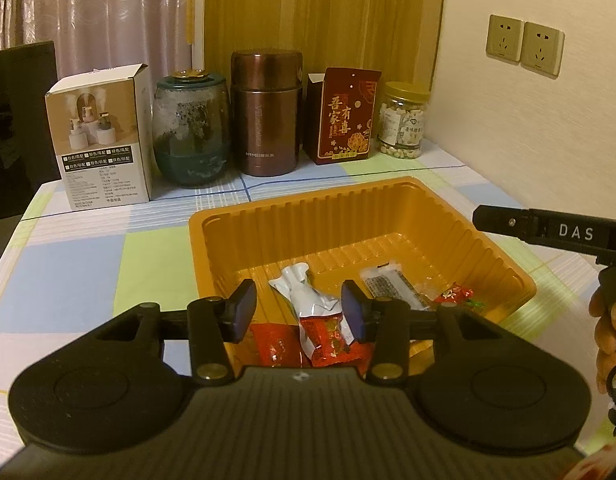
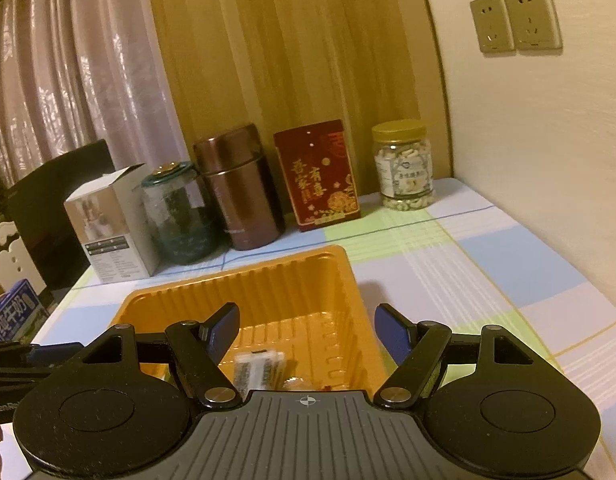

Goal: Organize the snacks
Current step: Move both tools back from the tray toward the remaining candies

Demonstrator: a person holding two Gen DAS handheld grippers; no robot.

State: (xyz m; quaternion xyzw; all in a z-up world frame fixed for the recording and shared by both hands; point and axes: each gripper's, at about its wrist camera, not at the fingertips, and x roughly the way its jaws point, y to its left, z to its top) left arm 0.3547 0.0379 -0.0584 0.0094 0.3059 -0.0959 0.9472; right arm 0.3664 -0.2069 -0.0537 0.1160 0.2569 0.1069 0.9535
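left tongs (image 1: pixel 299 312) hang released over the near rim of the orange tray (image 1: pixel 428 200), pads spread wide, nothing held; a white-and-red snack pouch (image 1: pixel 308 308) lies in the tray right below the gap, likely just dropped or next to be picked, can't tell which. also in the tray: a red packet (image 1: pixel 272 344) at the near wall, a dark bar wrapper (image 1: pixel 392 288) and a small red candy (image 1: pixel 454 294) toward the right side. right tongs (image 2: pixel 306 330) are spread too and empty, sitting above the tray's right near corner, so both tools straddle the tray, which makes sense for gathering snacks in one bin. no loose snacks show on the counter (image 2: pixel 488 248), so the job looks near finished, as a guess. room: the tray's ribbed walls are tall, so any pick inside needs a drop from above, not a side sweep. back row stands well apart from the tray: white box (image 1: pixel 100 136), green glass jar (image 1: pixel 192 132), brown flask (image 1: pixel 266 116), red carton (image 1: pixel 344 116), nut jar (image 1: pixel 402 120). counter right of the tray is open; wall is close on that side.
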